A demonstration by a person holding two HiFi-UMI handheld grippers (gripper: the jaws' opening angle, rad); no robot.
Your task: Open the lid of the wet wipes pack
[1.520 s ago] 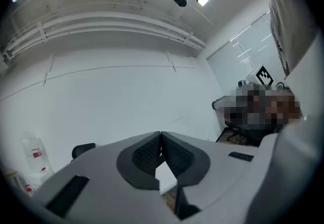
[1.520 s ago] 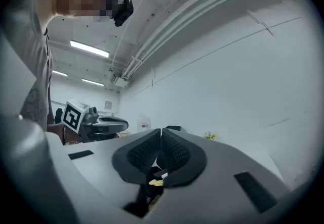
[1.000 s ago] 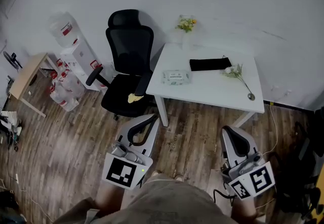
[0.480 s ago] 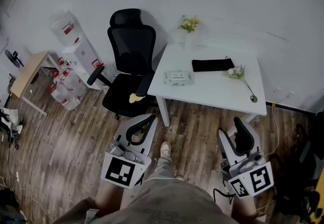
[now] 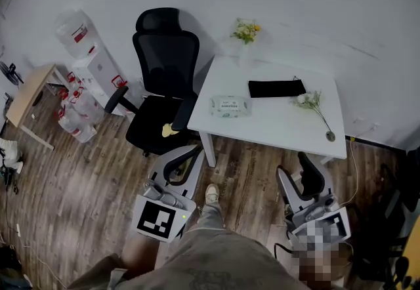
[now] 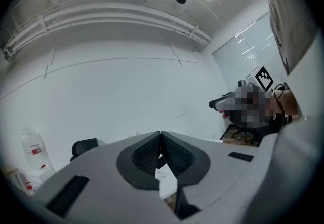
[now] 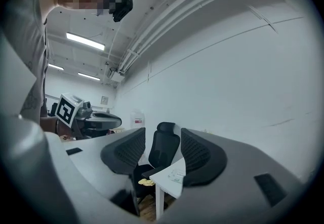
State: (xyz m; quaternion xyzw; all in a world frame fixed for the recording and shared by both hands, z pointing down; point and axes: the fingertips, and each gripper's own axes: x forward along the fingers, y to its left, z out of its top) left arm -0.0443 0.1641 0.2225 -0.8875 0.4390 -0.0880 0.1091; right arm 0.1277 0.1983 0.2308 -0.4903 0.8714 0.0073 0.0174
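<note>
The wet wipes pack (image 5: 230,106) lies flat near the left edge of the white table (image 5: 275,121); in the right gripper view the pack (image 7: 177,176) shows low between the jaws, far off. My left gripper (image 5: 194,151) is held over the floor short of the table's near left corner, tips touching, nothing in it. Its pads (image 6: 147,154) meet at the tip of the left gripper (image 6: 161,134). My right gripper (image 5: 293,165) is below the table's front edge, jaws wide apart and empty. The right gripper (image 7: 163,139) frames the chair.
A black office chair (image 5: 164,65) with a yellow item (image 5: 169,130) on its seat stands left of the table. On the table are a black pouch (image 5: 276,88), a flower vase (image 5: 244,36) and a loose flower stem (image 5: 316,108). A water dispenser (image 5: 82,52) and a small wooden table (image 5: 26,95) are far left.
The right gripper's jaws went from shut to wide apart. The person stepped forward, one foot now showing, and both grippers came closer to the table.
</note>
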